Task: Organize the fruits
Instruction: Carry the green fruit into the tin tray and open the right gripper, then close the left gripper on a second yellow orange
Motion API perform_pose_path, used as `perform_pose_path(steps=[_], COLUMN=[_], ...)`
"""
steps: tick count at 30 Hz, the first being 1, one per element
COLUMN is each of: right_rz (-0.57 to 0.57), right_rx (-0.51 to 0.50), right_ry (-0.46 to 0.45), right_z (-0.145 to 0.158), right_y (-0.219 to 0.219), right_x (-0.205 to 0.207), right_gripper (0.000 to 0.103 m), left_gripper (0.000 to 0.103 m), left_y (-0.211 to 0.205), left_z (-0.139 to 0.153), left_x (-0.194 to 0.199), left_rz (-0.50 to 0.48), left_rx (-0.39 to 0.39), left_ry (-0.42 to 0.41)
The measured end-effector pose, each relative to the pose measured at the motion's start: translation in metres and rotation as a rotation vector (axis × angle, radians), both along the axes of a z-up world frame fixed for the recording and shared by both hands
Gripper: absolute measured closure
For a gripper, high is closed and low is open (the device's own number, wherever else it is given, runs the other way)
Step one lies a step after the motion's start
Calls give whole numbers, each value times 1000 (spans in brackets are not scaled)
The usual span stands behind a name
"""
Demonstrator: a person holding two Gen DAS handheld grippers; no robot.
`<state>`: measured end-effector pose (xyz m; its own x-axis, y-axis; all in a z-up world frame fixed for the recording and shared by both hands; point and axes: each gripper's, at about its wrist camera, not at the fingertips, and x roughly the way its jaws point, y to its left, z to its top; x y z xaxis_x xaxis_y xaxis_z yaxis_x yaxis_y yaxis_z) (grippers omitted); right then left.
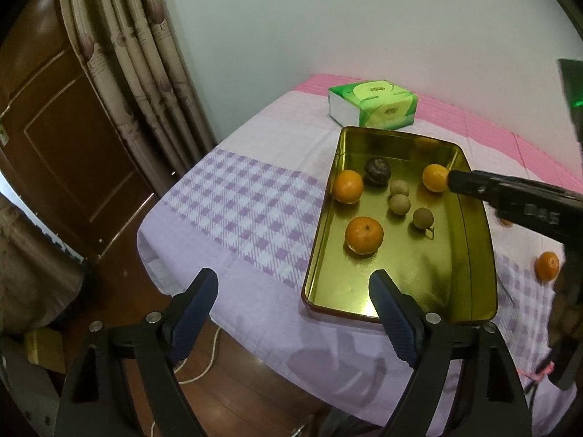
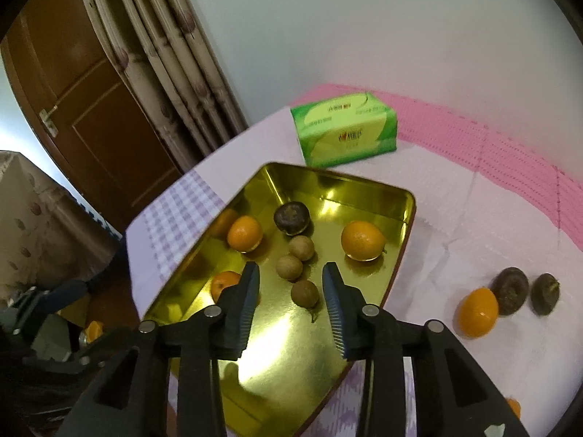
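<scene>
Fruits (image 2: pixel 362 240) lie in the tray (image 2: pixel 371 191); right gripper (image 2: pixel 291 284) parted, empty.

A green tissue pack (image 1: pixel 372 103) lies on the bedspread (image 1: pixel 240 196) (checked lilac), near curtains (image 1: pixel 145 54).

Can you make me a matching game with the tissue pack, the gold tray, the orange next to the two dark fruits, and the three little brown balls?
Things:
1. tissue pack
2. gold tray
3. orange beside the two dark fruits
4. three little brown balls

Places:
A. on the cloth, outside the tray
B. inside the tray, in a row
C. behind the tray, near the wall
D. holding several fruits

Pairs: 1-C, 2-D, 3-A, 4-B
</scene>
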<state>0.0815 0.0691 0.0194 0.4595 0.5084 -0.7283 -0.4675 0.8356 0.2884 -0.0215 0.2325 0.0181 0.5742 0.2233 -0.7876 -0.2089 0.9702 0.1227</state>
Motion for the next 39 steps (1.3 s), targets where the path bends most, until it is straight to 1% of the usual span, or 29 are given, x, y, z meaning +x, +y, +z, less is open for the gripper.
perform_pose_path(steps=[2,4,8,10,15,17,20,22,27,32,34,37,39], right_rz=[-5,-16,-61,-96,-224,-282,-393,-458,-595,-676,-690,-705,-710], right_rx=[19,32,31,25,-11,-31,-57,-94,-130,-212,-235,-262,-258], right_ry=[-17,-38,-81,-102,-131,-125,-93,-82,-28,2,5,18,29], right_z=[7,14,23,26,26,20,6,-4,-32,-55,-62,-73,-80], right_y=[-6,-15,-41,-60,-117,-140,-183,-205,-261,-294,-302,-310,-315], right_x=[-10,-22,-47,-58,-79,-83,-86,-88,-94,-96,-97,-98,-99], right_gripper=[65,57,50,47,39,37,36,33,33,31,28,27,27], left_gripper=[16,16,15,15,15,15,15,14,14,14,14,14,14], left_y=[-1,-3,-8,-11,-16,-17,-18,-19,-23,-26,-28,-34,-41], left_z=[0,-1,-1,-1,-1,-2,-2,-2,-5,-8,-10,-11,-7], left_x=[0,-1,-1,-1,-2,-3,-3,-4,-4,-4,-3,-3,-5], left_rz=[-4,-11,-27,-33,-40,-42,-46,-50,-60,-67,-80,-122,-165], left_rx=[6,13,35,45,63,68,77,83,104,122,126,119,116], left_ry=[2,3,5,3,0,0,-2,-2,6,11,16,18,1])
